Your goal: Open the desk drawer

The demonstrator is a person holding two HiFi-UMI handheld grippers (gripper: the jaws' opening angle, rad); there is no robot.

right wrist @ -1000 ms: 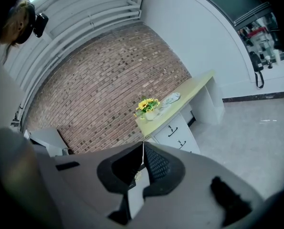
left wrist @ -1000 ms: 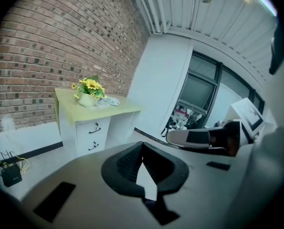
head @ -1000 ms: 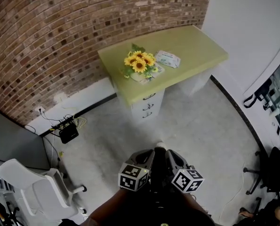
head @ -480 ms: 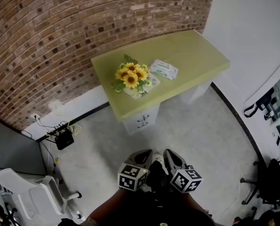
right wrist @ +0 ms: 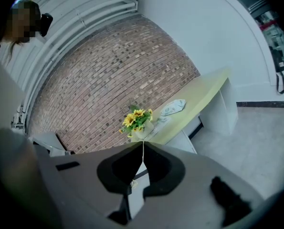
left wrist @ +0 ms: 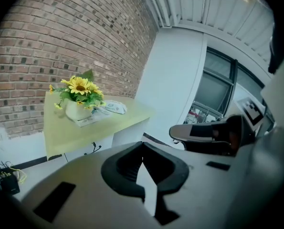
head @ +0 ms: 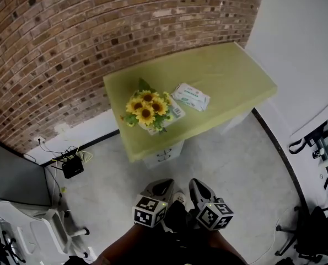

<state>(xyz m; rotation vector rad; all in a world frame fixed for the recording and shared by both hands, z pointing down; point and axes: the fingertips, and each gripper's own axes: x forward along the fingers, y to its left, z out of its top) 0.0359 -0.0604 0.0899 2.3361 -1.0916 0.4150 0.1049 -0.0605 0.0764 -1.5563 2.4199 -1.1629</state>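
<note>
Yellow-green tabletop (head: 224, 70) sits ahead against the brick wall (head: 70, 48), with sunflowers (head: 146, 110) and a wipes pack (head: 191, 96) on top. Target is the white drawer stack (head: 164, 154) under the tabletop's near-left end, directly below the sunflowers. From the head view only a strip of the fronts shows, with a couple of dark handles. Which drawer of the stack is meant, I can't say. My left gripper (head: 162, 184) and right gripper (head: 197, 183) are side by side, low in front of me, both pointing at the desk. Jaws on both are together, nothing between them. Bare floor (head: 246, 164) lies between the jaws and the drawer fronts, so I'm well apart, no contact yet. Key geometry: the stack lies straight ahead and a bit left of the midline between my two tips. The fronts face me and the handles run level across them, so the pull axis should be straight back toward me. Left gripper looks marginally better lined up in the head view. In the right gripper view the stack sits just behind that gripper's tips, so I judge it close to a tie. Next, as I read it: close the gap, spread one pair of jaws, and come in square to a handle.
</note>
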